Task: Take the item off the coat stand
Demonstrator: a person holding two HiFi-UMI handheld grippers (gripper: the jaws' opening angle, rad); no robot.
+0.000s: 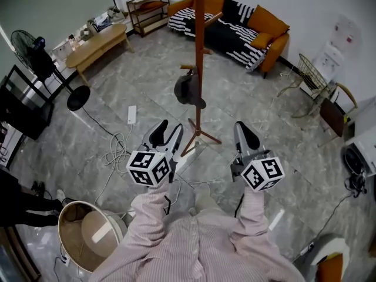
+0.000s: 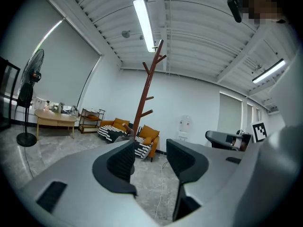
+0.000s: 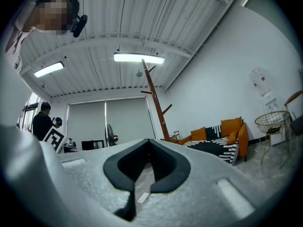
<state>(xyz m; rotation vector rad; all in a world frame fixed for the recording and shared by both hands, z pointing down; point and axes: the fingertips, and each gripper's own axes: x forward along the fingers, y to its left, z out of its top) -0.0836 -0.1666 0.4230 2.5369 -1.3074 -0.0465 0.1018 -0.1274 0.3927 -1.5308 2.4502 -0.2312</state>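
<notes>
Bright even light from ceiling tubes (image 2: 144,22), fisheye bending edges, dark vignette corners

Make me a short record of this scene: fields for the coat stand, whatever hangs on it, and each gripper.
Stand: tall reddish-brown wooden coat stand, upright
Item: dark cap, hanging on a low peg of the stand
Left gripper: jaws apart, nothing between them, short of the cap
Right gripper: jaws together, empty, right of the stand's base
Progress: cap not yet taken
</notes>
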